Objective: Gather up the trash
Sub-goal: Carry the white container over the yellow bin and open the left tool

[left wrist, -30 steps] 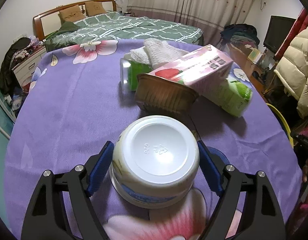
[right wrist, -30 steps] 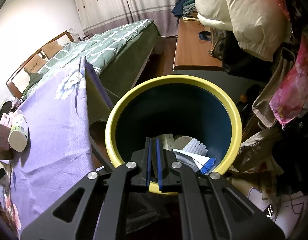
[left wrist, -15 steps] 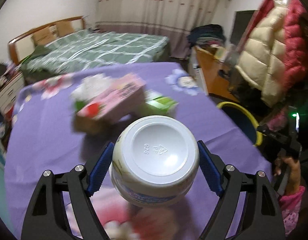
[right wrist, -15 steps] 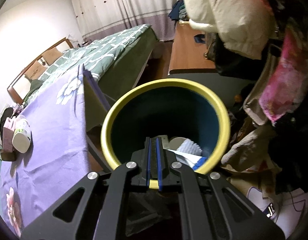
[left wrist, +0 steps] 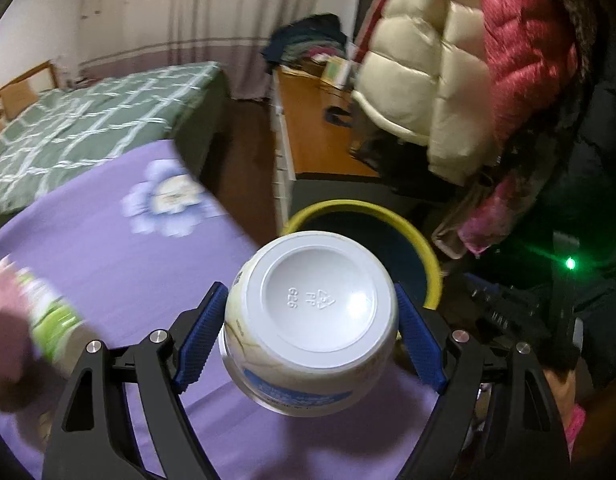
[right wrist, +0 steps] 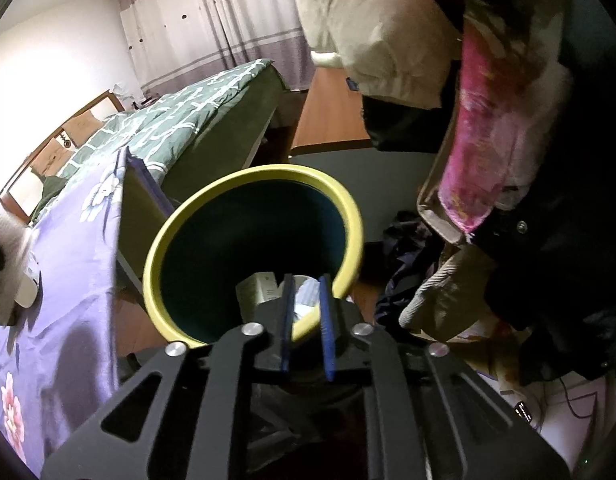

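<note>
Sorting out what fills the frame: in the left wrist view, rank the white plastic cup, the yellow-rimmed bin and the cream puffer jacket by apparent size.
1. Cream puffer jacket
2. White plastic cup, though it is closest to the camera, so its rank is unsure
3. Yellow-rimmed bin, partly hidden behind the cup

bin (right wrist: 350, 216) mouth open — trash low inside | table edge (right wrist: 122, 200) (left) close

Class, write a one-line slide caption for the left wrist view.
Left gripper carries an upturned white plastic tub toward the yellow-rimmed bin beside the purple-clothed table.
</note>
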`<action>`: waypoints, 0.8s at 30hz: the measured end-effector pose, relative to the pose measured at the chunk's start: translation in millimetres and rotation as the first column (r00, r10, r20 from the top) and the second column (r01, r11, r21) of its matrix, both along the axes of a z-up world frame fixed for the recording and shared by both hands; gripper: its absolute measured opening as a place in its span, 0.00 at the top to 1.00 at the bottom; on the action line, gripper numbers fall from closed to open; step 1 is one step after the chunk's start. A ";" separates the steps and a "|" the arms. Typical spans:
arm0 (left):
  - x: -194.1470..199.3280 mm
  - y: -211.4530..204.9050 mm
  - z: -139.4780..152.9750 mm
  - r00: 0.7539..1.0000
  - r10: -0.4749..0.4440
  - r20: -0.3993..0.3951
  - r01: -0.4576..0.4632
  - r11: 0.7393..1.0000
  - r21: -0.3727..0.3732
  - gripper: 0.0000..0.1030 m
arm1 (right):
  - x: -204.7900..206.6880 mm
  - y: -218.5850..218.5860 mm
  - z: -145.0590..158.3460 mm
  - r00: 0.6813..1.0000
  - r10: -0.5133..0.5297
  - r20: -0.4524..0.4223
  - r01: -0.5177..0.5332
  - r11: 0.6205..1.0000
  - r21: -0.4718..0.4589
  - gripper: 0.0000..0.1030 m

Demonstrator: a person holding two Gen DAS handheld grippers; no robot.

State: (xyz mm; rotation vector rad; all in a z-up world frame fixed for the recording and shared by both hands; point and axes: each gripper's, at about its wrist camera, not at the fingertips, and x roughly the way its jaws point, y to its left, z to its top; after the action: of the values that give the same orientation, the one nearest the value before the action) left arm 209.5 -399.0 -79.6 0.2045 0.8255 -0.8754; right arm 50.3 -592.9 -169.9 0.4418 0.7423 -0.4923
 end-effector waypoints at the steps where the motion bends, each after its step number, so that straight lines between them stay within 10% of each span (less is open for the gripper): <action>1: 1.2 -14.5 -2.3 1.000 -0.017 -0.009 0.017 1.000 0.003 0.21 | -2.0 -2.8 -0.6 1.000 -0.001 -0.001 0.001 1.000 0.001 0.84; 14: 11.0 -112.7 -40.7 0.996 -0.065 -0.061 0.069 0.996 0.061 0.09 | -19.9 -14.5 -1.5 0.999 -0.034 0.005 0.034 0.999 0.004 0.70; 24: -9.3 -5.7 9.3 0.999 0.053 0.002 -0.052 0.998 -0.044 0.05 | 3.2 14.4 1.6 0.999 0.050 0.010 -0.050 0.999 0.005 0.64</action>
State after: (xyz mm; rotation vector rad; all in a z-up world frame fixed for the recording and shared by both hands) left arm 200.2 -404.8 -70.3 0.1447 0.8047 -0.8431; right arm 53.5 -578.5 -168.2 0.4287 0.7437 -0.4412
